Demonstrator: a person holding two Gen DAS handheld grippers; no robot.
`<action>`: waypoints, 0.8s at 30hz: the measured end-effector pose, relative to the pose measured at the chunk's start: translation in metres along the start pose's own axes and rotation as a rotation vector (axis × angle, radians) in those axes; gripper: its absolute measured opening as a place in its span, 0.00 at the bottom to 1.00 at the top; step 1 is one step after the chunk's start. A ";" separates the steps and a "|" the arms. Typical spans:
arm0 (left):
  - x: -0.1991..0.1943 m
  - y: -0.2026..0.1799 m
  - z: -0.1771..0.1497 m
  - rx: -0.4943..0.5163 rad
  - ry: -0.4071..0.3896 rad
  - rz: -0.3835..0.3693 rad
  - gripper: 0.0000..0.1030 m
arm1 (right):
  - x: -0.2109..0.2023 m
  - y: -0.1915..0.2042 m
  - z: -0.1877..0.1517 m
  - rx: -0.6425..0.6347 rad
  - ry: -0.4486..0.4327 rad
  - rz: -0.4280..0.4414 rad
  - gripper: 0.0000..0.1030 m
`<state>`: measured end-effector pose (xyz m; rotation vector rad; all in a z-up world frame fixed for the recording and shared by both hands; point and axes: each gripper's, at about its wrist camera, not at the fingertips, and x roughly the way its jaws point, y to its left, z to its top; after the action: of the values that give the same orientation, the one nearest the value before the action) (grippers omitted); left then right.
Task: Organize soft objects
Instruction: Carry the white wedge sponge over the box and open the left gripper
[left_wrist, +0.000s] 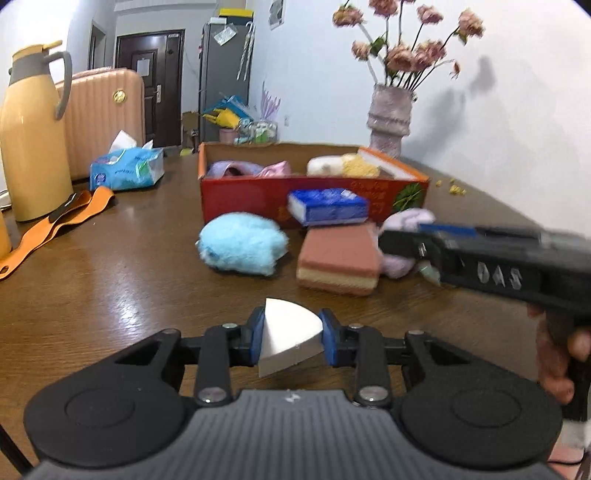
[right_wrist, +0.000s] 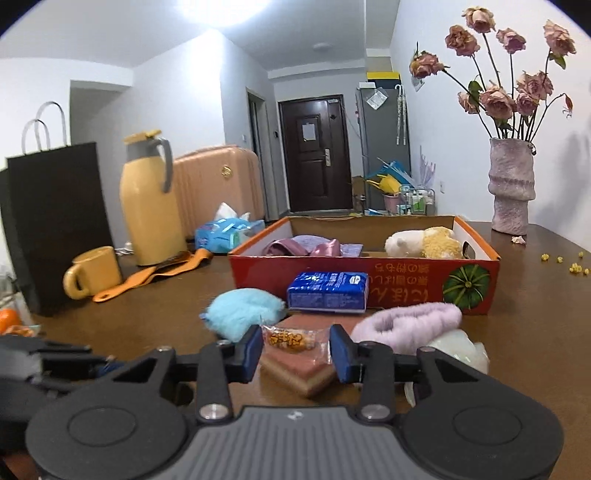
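Observation:
My left gripper (left_wrist: 291, 338) is shut on a white wedge-shaped sponge (left_wrist: 286, 341), held above the table. My right gripper (right_wrist: 296, 350) is shut on a clear snack packet (right_wrist: 293, 339) just above a pink sponge block (right_wrist: 299, 369). Ahead lie a blue fluffy toy (left_wrist: 242, 248), a blue tissue pack (left_wrist: 327, 210) and a lilac fluffy band (right_wrist: 406, 325). The red cardboard box (left_wrist: 251, 197) behind them holds purple and pink cloths (left_wrist: 247, 169) and a cream and yellow plush (left_wrist: 343, 165). The right gripper's body (left_wrist: 498, 258) shows in the left wrist view.
A yellow thermos (right_wrist: 147, 206), yellow mug (right_wrist: 92, 273), black paper bag (right_wrist: 55, 221), orange strap (left_wrist: 55, 221) and blue tissue box (left_wrist: 127, 168) stand at the left. A vase of dried roses (right_wrist: 511, 188) stands at the back right by the wall. A pale green object (right_wrist: 458, 350) lies beside the lilac band.

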<state>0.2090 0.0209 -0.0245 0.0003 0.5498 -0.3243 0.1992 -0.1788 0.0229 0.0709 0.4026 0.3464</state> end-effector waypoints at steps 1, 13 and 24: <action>-0.002 -0.001 0.005 -0.005 -0.006 -0.012 0.31 | -0.006 -0.003 0.000 0.006 -0.005 0.008 0.38; 0.129 0.013 0.202 0.034 -0.045 -0.064 0.33 | 0.086 -0.109 0.144 0.041 0.060 0.097 0.39; 0.269 0.027 0.233 0.065 0.120 -0.053 0.63 | 0.290 -0.169 0.201 0.202 0.292 0.090 0.51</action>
<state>0.5525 -0.0553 0.0345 0.0688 0.6588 -0.3953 0.5824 -0.2373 0.0765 0.2383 0.7252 0.4051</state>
